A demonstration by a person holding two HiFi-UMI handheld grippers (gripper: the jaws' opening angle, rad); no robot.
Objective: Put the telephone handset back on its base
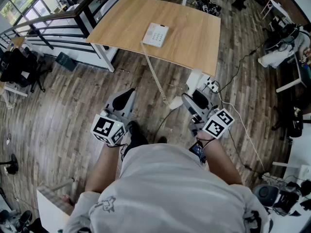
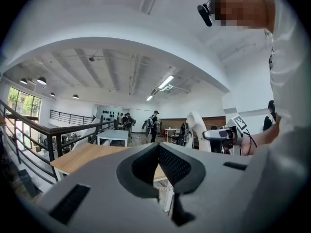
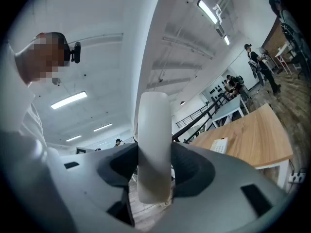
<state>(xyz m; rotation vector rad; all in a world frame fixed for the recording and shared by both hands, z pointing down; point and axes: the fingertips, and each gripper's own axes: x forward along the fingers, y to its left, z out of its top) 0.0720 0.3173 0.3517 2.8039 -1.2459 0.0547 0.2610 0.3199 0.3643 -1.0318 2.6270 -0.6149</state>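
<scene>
**Handset off its base, held short of the tabletop**

The right gripper [image 1: 195, 95] is clamped on the white handset [image 1: 196, 78], above the wooden floor [image 1: 58, 110] and just short of the tabletop [image 1: 194, 38]. The telephone base [image 1: 156, 34] sits near the tabletop's near edge, and its coiled cord [image 1: 154, 72] hangs off that edge toward the handset. The left gripper [image 1: 128, 97] has its jaws together and holds nothing.

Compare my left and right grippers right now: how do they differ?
The left gripper has its jaws together with nothing between them; the right gripper is clamped on the white handset, which stands upright between its jaws. The coiled cord from the base runs down to the right gripper's side, not the left gripper's. Both are level, facing the table, over the floor short of it.
</scene>
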